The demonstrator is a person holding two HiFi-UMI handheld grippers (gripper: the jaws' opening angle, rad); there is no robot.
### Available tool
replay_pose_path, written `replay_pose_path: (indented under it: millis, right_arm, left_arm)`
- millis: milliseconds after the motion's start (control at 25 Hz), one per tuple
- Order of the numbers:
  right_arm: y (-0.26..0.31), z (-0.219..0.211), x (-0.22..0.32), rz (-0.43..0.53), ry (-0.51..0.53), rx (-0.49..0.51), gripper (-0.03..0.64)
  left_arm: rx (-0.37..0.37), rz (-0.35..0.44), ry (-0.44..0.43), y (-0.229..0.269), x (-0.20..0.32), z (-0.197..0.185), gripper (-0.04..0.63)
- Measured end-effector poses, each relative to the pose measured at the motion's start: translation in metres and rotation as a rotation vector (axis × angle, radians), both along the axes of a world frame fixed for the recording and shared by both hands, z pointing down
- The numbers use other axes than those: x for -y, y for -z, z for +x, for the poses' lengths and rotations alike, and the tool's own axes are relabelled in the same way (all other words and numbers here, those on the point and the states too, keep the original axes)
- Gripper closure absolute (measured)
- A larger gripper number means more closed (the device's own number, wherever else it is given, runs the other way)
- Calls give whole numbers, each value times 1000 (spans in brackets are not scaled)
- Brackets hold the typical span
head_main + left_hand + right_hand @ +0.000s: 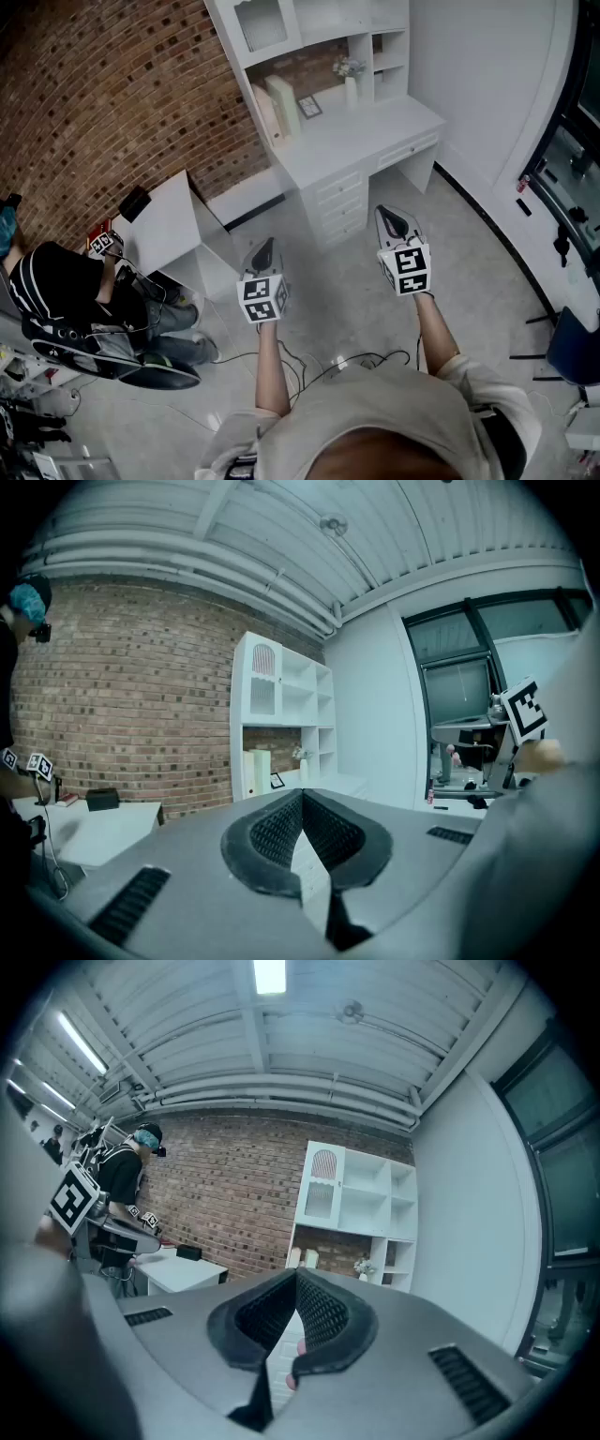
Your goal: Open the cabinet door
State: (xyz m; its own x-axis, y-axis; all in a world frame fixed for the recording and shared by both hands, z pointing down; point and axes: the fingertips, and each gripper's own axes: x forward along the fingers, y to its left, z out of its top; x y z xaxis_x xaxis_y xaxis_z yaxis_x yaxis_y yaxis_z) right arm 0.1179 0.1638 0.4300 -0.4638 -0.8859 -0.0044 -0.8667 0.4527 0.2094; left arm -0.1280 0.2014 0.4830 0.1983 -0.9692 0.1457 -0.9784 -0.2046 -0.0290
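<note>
Left tongs (267, 247), right tongs (385, 216): both pressed together, empty, roughly level. Door (261, 23) well ahead, shut, top-left of hutch (366, 47), long axis upright. Left tongs line up closer, I'd guess; right sits off to side. Approach needed first.

Desk: white wooden desk with shelf hutch (361, 131), set against the red brick wall (112, 94)
Cabinet door: white glazed cabinet door (261, 22), upper left of the hutch, closed
Tabletop: cream books (277, 108), small framed picture (309, 106), white vase of flowers (351, 84)
Grippers: left hand-held gripper (266, 251) and right hand-held gripper (390, 223), side by side, pointing at the desk, well apart from it
Far left: seated person in black (56, 291)
</note>
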Motion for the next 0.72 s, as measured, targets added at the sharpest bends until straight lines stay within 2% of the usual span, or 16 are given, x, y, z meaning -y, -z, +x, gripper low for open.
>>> replay_pose_path:
  millis: [720]
  right_arm:
    - [-43,45,27,-58,28,-5,603]
  left_arm:
    - [7,-52,55,-37,13,45,569]
